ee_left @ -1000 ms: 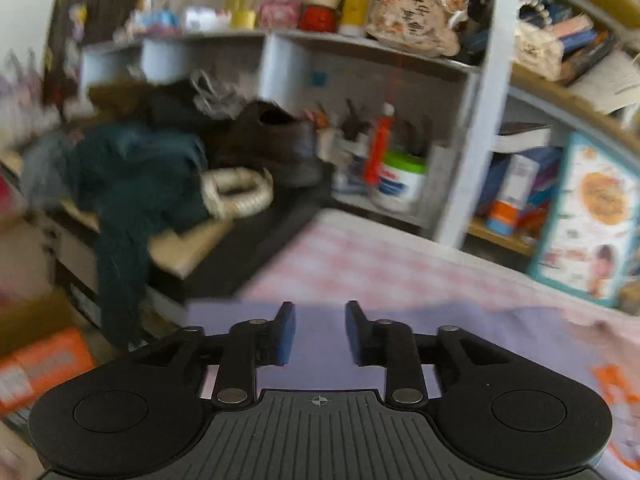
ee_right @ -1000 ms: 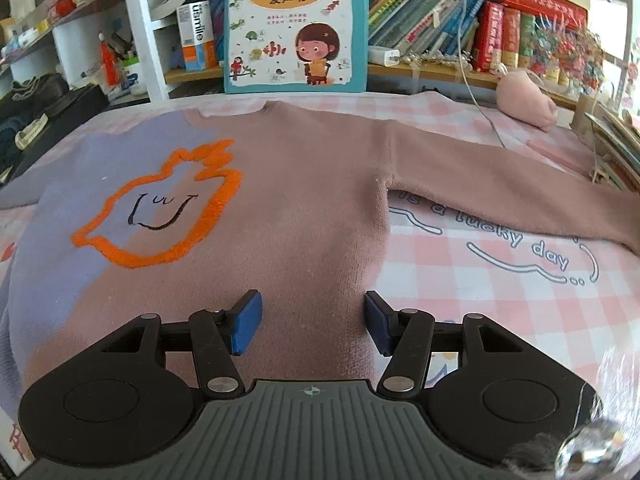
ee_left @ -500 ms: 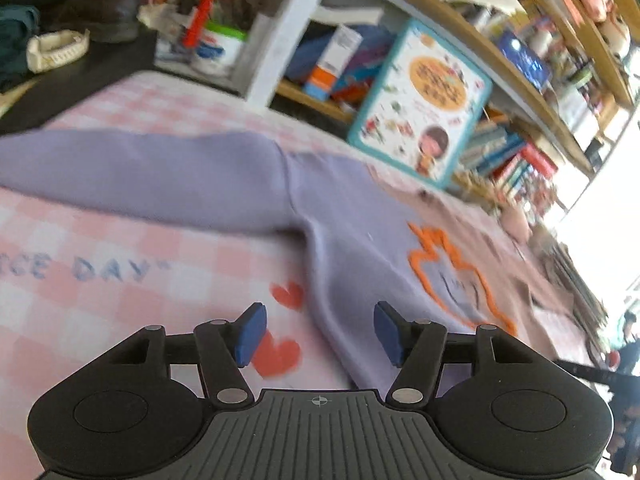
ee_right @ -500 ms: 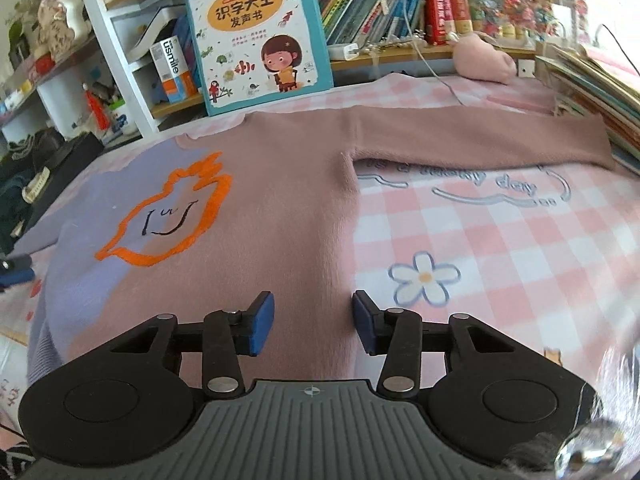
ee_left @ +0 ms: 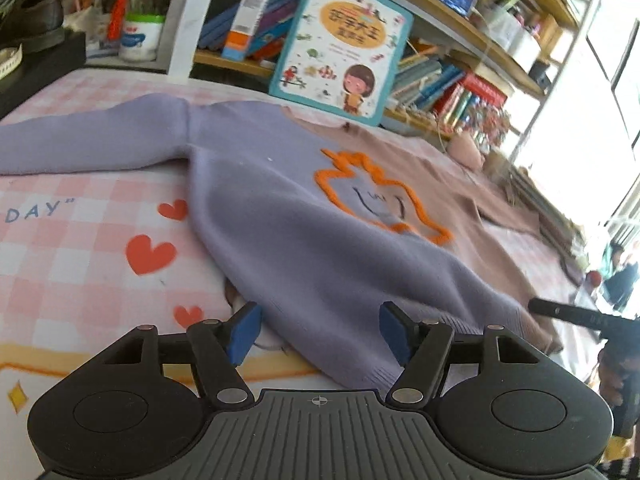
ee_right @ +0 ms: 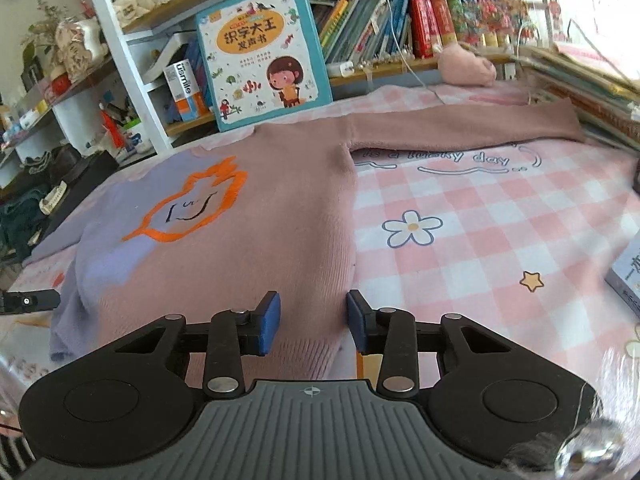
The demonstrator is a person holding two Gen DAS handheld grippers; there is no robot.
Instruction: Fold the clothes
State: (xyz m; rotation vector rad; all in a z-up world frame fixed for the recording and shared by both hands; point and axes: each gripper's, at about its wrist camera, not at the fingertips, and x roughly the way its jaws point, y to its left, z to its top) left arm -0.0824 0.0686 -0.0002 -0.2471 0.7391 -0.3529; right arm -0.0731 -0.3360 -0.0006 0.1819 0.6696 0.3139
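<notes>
A: What does the left wrist view show?

B: The left tool [ee_left: 319, 332] hangs low over the near hem of the sweater [ee_left: 320, 240], jaws spread wide and holding nothing. Its blue pads [ee_left: 243, 330] stand either side of the lilac corner of the hem. The sweater lies flat, front up, on the pink checked sheet [ee_left: 80, 240], lilac on this half and dusty pink on the far half, with an orange outlined figure [ee_left: 380, 196] on the chest. Its lilac sleeve [ee_left: 92, 140] runs out towards the sheet's left edge. A children's book [ee_left: 340, 48] leans against the bookshelf [ee_left: 460, 80] at the far edge, beyond the collar.

A: And the right wrist view?

B: The right tool [ee_right: 314, 322] is also open, less widely, and empty. It sits at the pink corner of the hem, its pads [ee_right: 268, 322] straddling the sweater's [ee_right: 280, 220] right side seam; whether they touch the knit cannot be told. The pink sleeve [ee_right: 460, 128] stretches straight out towards the sheet's [ee_right: 500, 240] right edge, ending near a pile of books [ee_right: 592, 96]. A pink soft toy [ee_right: 466, 66] rests at the far edge by the shelf, just beyond that sleeve.
</notes>
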